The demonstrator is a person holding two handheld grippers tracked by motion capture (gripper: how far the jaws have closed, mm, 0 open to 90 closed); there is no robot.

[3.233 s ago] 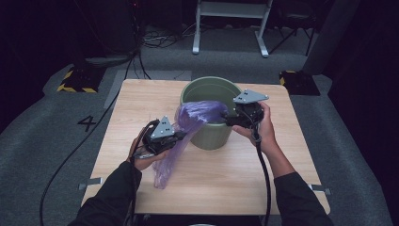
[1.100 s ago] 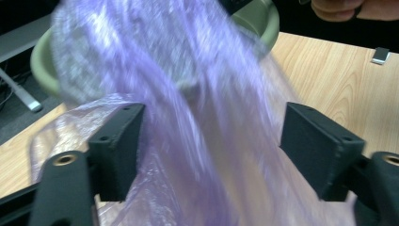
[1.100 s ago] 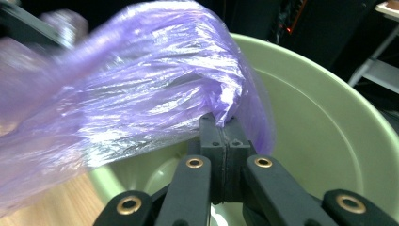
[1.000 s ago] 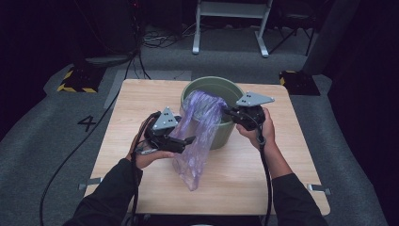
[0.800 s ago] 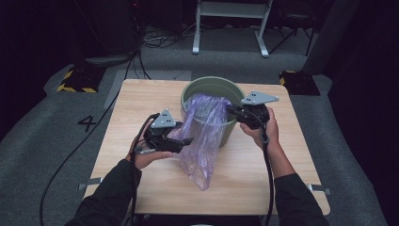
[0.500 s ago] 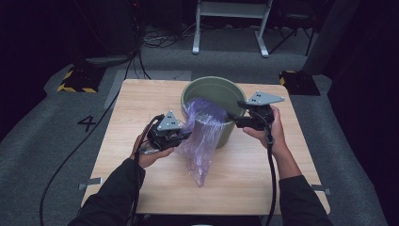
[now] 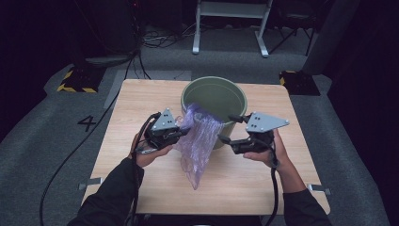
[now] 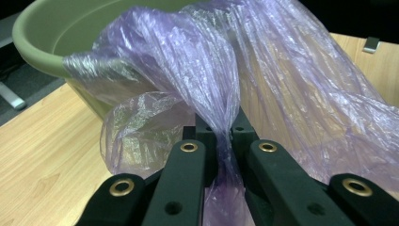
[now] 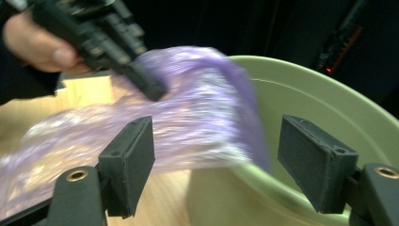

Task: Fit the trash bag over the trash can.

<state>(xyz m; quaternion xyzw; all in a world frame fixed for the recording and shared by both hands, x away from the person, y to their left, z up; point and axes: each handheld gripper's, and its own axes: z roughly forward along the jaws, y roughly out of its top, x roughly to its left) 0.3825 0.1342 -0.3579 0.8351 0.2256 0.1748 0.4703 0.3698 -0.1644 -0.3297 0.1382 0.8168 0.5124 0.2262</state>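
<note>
A thin purple plastic bag (image 7: 200, 141) hangs from the near rim of a green bucket (image 7: 214, 96) and trails onto the wooden table (image 7: 141, 103). My left gripper (image 7: 184, 132) is at the bag's left side, shut on a gathered fold of it (image 8: 225, 134). In the left gripper view the film bulges over the black jaws, with the bucket (image 8: 42, 37) behind. My right gripper (image 7: 226, 128) is just right of the bag, in front of the bucket. Its jaws have just been opening and stand wide (image 9: 221, 162), pads touching nothing. Beyond them lie the bag (image 9: 188, 117) and the bucket (image 9: 320, 108).
The left gripper (image 9: 150, 89) and the hand holding it (image 9: 42, 47) show far off in the right gripper view. Bare tabletop lies left, right and in front of the bag. Cables, a metal stand (image 7: 230, 28) and dark floor surround the table.
The left gripper has closed on the bag's left side. The right gripper has let go of the bag, opened wide and drawn off to the right. The bag has slumped lower against the bucket.
</note>
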